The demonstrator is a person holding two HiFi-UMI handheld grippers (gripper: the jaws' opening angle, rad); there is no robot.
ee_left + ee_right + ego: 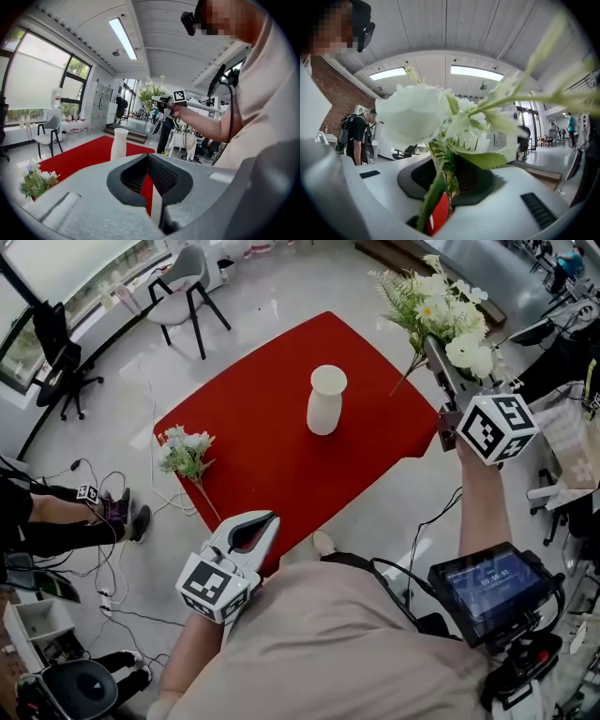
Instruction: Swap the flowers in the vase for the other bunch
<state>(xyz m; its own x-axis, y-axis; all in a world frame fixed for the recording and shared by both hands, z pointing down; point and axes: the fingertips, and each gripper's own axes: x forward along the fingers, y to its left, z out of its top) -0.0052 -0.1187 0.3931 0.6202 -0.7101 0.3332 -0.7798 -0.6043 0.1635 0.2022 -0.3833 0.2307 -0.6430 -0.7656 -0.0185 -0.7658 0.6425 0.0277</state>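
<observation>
A white vase point(326, 399) stands upright and empty in the middle of the red table point(272, 465); it also shows in the left gripper view point(119, 144). A small pale bunch of flowers point(186, 454) point(36, 180) lies at the table's left corner. My right gripper point(433, 345) point(446, 174) is shut on the stems of a white-and-green bunch point(441, 310) point(426, 115), held in the air beyond the table's right edge. My left gripper point(270, 519) point(148, 159) is low at the near edge, shut with nothing in it, pointing toward the vase.
A grey chair point(187, 277) and a black office chair point(61, 362) stand on the floor behind the table. Cables point(122, 549) and a seated person's legs point(66, 521) are on the left. A person with a backpack point(358, 133) stands off to the right gripper's side.
</observation>
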